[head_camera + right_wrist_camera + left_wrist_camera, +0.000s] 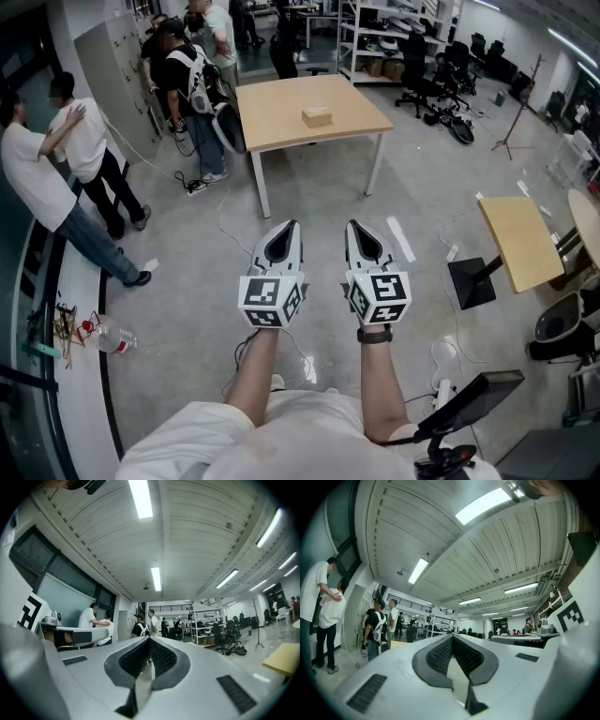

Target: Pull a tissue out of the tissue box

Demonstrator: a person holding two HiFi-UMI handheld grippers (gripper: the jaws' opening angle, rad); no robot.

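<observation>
A small tan tissue box (pixel 317 115) lies on a light wooden table (pixel 272 117) far ahead across the concrete floor. Both grippers are held side by side well short of that table, over bare floor. My left gripper (pixel 290 227) points forward with its jaws together and nothing between them; its tips (pixel 452 636) meet in the left gripper view. My right gripper (pixel 353 227) is likewise shut and empty, with its tips (pixel 149 638) closed in the right gripper view. Neither gripper view shows the tissue box.
Two people (pixel 66 169) stand at the left, and several more (pixel 192 70) stand by the table's far left corner. A second wooden table (pixel 520 242) is at the right. Office chairs (pixel 441 70) and shelving (pixel 389 33) fill the back. A cable (pixel 225 216) trails on the floor.
</observation>
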